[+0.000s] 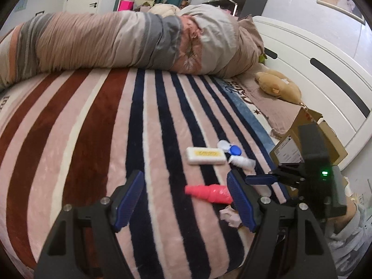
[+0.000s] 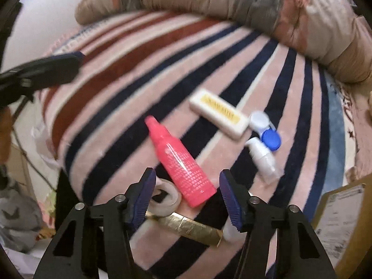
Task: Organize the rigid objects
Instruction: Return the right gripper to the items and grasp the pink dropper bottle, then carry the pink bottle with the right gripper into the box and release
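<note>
Presently both claws stand wide and empty, the right gripper [image 2: 187,191] poised at the pink bottle [image 2: 183,162] near the bed's [image 2: 111,74] edge, the left gripper [image 1: 186,200] idle; judged next: straddle, close.

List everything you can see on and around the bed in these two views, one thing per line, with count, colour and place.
pink bottle: 1, pink, lying on the blanket between the right gripper's fingers
white case: 1, white with yellow label, beyond the bottle
lens case: 1, white and blue lids, beside the white case
pump bottle: 1, white and clear, lying below the lens case
gold bar: 1, gold, near bed edge
tape roll: 1, white, left of the bottle's base
striped blanket: 1, pink, red, navy
duvet: 1, beige-grey, rolled behind
plush toy: 1, tan
cardboard box: 1, brown
left hand-held gripper: open
right hand-held gripper: open
</note>
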Motion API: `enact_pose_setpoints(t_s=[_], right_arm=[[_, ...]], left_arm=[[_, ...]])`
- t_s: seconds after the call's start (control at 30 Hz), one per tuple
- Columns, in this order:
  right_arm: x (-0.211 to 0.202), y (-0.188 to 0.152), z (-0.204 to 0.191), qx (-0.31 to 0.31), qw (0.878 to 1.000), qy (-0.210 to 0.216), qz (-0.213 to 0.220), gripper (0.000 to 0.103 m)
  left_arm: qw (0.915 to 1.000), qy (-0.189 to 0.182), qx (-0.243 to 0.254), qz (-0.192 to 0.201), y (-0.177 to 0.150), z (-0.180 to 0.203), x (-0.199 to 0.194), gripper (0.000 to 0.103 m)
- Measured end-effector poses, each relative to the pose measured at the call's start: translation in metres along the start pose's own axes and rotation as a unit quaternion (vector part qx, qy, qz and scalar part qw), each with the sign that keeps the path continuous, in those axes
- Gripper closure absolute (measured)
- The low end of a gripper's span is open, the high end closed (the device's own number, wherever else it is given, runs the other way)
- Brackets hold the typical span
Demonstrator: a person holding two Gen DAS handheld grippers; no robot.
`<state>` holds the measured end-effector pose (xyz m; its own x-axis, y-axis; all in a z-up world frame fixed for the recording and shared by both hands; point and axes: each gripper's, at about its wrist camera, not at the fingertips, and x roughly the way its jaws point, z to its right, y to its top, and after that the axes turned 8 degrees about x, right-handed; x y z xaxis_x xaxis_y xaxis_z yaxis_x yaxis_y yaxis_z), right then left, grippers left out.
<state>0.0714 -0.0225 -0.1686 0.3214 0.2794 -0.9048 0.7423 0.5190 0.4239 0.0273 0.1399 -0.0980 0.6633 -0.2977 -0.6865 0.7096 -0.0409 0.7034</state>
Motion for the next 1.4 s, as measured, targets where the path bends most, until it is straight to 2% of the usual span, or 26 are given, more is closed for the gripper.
enact_pose_setpoints(t_s=[0.1, 0.2, 0.33, 0.37, 0.43, 0.53, 0.63, 0.77, 0.97, 1.07, 1.1, 1.13, 1.3, 1.4], right_arm=[[0.018, 0.003, 0.005, 0.01, 1.0, -0.005, -0.018, 0.05], [0.029, 0.008, 0.009, 0.024, 0.999, 0.01, -0.028, 0.051], [0.043, 0.018, 0.008, 0.021, 0.999, 0.001, -0.029, 0.066], [0.044, 0.02, 0.008, 0.023, 0.999, 0.002, -0.025, 0.072], [0.042, 0.024, 0.009, 0.031, 0.999, 0.004, -0.016, 0.076], [0.032, 0.025, 0.008, 0.038, 0.999, 0.005, 0.008, 0.076], [0.01, 0.023, 0.0, 0.029, 0.998, 0.025, 0.043, 0.076], [-0.024, 0.022, -0.017, 0.005, 0.995, 0.046, 0.086, 0.077], [-0.079, 0.012, -0.038, -0.021, 0.984, 0.085, 0.154, 0.077], [-0.101, 0.004, -0.041, -0.029, 0.979, 0.095, 0.18, 0.077], [-0.108, 0.001, -0.04, -0.029, 0.977, 0.094, 0.19, 0.077], [-0.118, -0.003, -0.034, -0.027, 0.975, 0.092, 0.202, 0.077], [-0.159, -0.023, 0.008, 0.002, 0.965, 0.085, 0.248, 0.077], [-0.185, -0.039, 0.041, 0.022, 0.958, 0.072, 0.276, 0.077]], left_arm=[[0.9999, -0.001, -0.008, -0.006, -0.005, -0.008, 0.006, 0.032], [0.9998, -0.003, -0.015, -0.012, -0.009, -0.015, 0.011, 0.032], [0.9996, -0.004, -0.024, -0.017, -0.011, -0.022, 0.017, 0.032], [0.9995, -0.005, -0.026, -0.018, -0.012, -0.023, 0.017, 0.032], [0.9993, -0.007, -0.03, -0.02, -0.012, -0.025, 0.019, 0.032], [0.9992, -0.016, -0.032, -0.021, -0.011, -0.024, 0.021, 0.032], [0.9989, -0.032, -0.03, -0.017, -0.006, -0.02, 0.021, 0.032], [0.9971, -0.072, -0.027, 0.001, 0.004, -0.007, 0.015, 0.032], [0.9903, -0.132, -0.004, 0.043, 0.028, 0.026, -0.004, 0.033], [0.9846, -0.16, 0.009, 0.07, 0.045, 0.049, -0.018, 0.047], [0.9838, -0.162, 0.017, 0.076, 0.05, 0.057, -0.021, 0.057], [0.9835, -0.159, 0.028, 0.081, 0.056, 0.067, -0.025, 0.065], [0.9778, -0.157, 0.094, 0.101, 0.084, 0.128, -0.036, 0.068], [0.9713, -0.16, 0.138, 0.109, 0.1, 0.172, -0.036, 0.069]])
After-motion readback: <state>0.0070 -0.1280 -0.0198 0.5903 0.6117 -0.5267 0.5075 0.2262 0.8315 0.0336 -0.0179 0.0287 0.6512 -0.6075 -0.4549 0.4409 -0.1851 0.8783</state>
